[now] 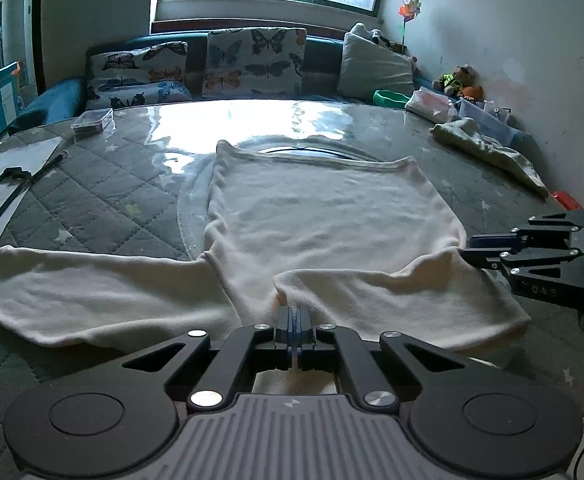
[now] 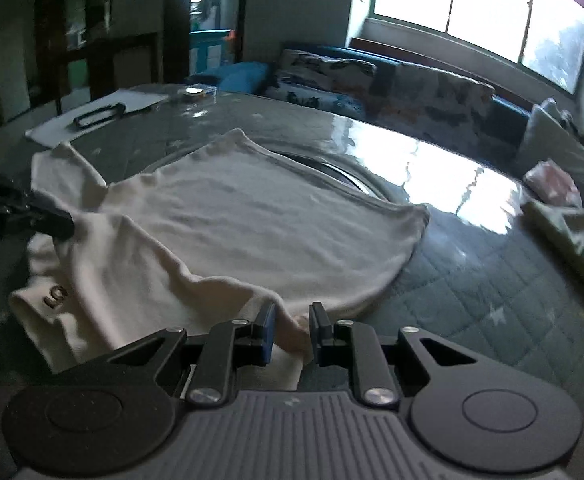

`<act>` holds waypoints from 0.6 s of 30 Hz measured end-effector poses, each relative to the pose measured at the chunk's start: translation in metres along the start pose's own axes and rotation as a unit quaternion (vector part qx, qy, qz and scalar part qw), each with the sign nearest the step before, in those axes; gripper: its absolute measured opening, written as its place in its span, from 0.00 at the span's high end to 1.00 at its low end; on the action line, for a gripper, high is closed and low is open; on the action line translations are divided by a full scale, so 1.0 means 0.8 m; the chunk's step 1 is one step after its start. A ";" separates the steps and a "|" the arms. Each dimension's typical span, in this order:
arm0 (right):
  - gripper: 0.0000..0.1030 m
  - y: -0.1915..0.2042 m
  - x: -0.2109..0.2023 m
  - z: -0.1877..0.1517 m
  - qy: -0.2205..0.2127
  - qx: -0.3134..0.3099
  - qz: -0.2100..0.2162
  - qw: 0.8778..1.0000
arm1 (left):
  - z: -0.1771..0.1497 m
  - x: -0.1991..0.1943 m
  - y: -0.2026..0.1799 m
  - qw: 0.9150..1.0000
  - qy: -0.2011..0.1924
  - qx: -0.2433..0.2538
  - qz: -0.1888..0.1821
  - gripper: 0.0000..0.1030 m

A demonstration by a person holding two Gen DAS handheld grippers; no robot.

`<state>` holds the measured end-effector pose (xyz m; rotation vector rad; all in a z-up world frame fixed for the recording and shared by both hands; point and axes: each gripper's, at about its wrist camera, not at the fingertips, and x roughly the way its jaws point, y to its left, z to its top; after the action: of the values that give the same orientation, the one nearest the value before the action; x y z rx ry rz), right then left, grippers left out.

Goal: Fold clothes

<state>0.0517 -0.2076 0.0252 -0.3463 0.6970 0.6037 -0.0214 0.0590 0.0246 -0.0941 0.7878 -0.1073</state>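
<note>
Quilted grey table (image 1: 104, 184) under my jaws carries the cream sweater (image 1: 323, 216), spread flat. My left gripper (image 1: 293, 320) is clenched on its folded sleeve at six o'clock; my right gripper (image 2: 292, 326) stands parted around the fabric edge at three.

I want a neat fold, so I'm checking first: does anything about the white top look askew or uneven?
Yes. On the white top, one sleeve lies stretched out sideways, while the other sleeve is already folded in across the body, so it looks lopsided. Nothing looks torn or spilled.
</note>
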 end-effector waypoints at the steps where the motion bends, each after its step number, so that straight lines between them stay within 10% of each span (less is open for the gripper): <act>1: 0.84 -0.001 0.004 0.002 0.003 -0.009 0.010 1.000 | 0.000 0.001 0.000 1.000 0.001 0.000 0.000 0.98; 18: 0.98 -0.040 -0.021 -0.017 0.022 0.021 -0.044 0.999 | -0.002 0.027 -0.012 1.000 0.014 0.019 0.010 0.98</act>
<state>0.0551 -0.2459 0.0303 -0.3500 0.7327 0.4975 -0.0079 0.0466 0.0095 -0.0480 0.8141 -0.1052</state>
